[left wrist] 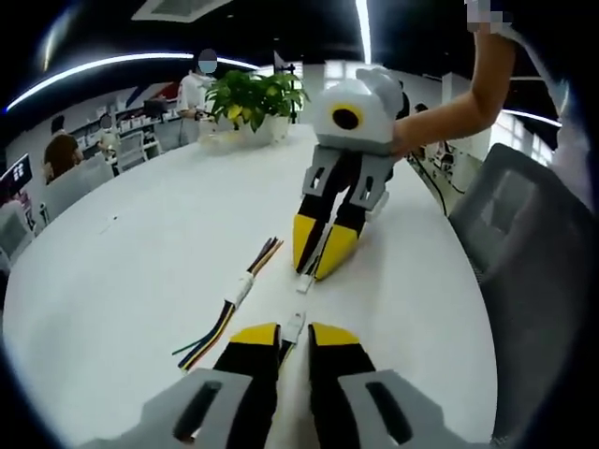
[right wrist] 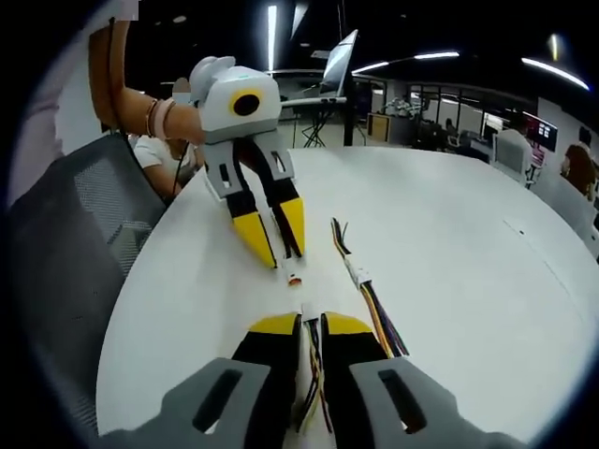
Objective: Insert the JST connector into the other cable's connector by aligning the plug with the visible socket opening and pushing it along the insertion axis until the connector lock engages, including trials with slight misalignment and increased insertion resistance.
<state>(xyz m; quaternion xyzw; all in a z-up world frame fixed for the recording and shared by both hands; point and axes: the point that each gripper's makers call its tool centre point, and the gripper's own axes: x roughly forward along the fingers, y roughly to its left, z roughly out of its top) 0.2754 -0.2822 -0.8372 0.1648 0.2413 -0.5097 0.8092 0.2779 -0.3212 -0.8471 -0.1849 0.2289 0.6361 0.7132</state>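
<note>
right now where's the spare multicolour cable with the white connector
In the left gripper view the spare cable lies flat on the white table, left of both grippers; in the right gripper view it lies right of them.

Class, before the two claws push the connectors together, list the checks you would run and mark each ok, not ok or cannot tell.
1. Left claw shut on small white plug connector: ok.
2. Right claw shut on its white socket connector: ok.
3. Connectors apart, tips facing: ok.
4. Plug aligned with socket opening: cannot tell.
5. Loose multicoloured wire harness beside the path, not across it: ok.
6. Lock engaged: not ok.
</note>
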